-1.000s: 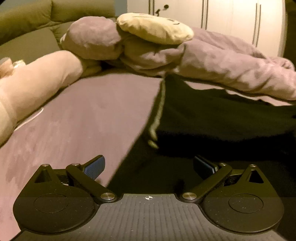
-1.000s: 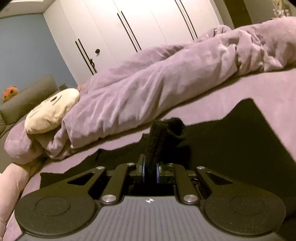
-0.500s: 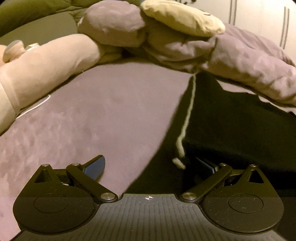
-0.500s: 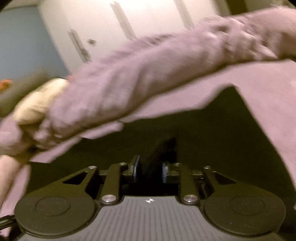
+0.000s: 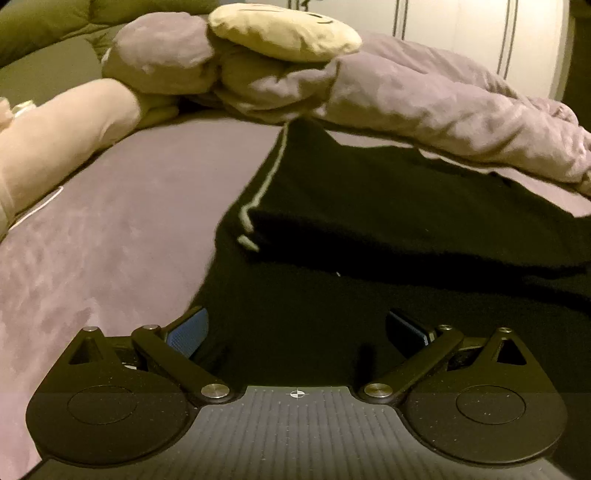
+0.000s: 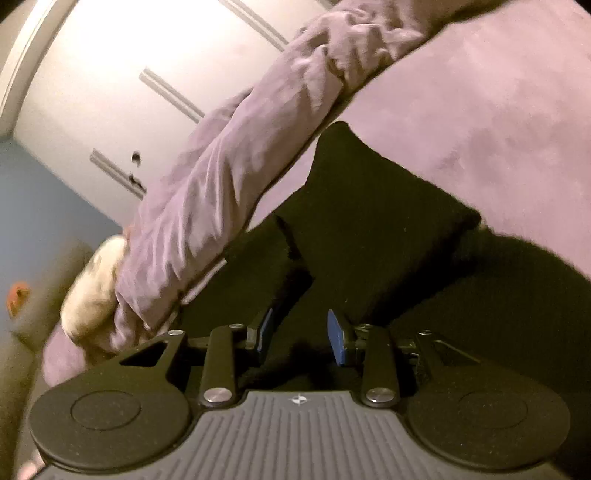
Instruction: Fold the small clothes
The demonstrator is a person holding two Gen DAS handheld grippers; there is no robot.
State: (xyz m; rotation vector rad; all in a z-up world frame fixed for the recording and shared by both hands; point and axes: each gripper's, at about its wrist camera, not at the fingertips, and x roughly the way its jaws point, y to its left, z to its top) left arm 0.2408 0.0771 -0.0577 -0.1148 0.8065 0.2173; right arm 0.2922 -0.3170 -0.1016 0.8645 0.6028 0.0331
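Note:
A black garment (image 5: pixel 388 221) with a pale stripe along one seam lies spread on the purple bed sheet (image 5: pixel 122 229), one layer folded over another. My left gripper (image 5: pixel 295 328) hovers low over its near edge, jaws wide open, nothing between the blue pads. In the right wrist view the same black garment (image 6: pixel 388 221) lies flat, a corner pointing toward the blanket. My right gripper (image 6: pixel 301 336) is tilted, its jaws opening; the pads stand apart above the dark cloth and press on nothing.
A crumpled purple blanket (image 5: pixel 424 103) runs along the far side of the bed, with a cream plush cushion (image 5: pixel 284 29) on it. A pink bolster (image 5: pixel 62 140) lies at the left. White wardrobe doors (image 6: pixel 129 110) stand behind.
The right gripper, shut on a fold of black cloth a second ago, has let it go, opened and rolled to a tilt. The left gripper shifted sideways over the garment, still open.

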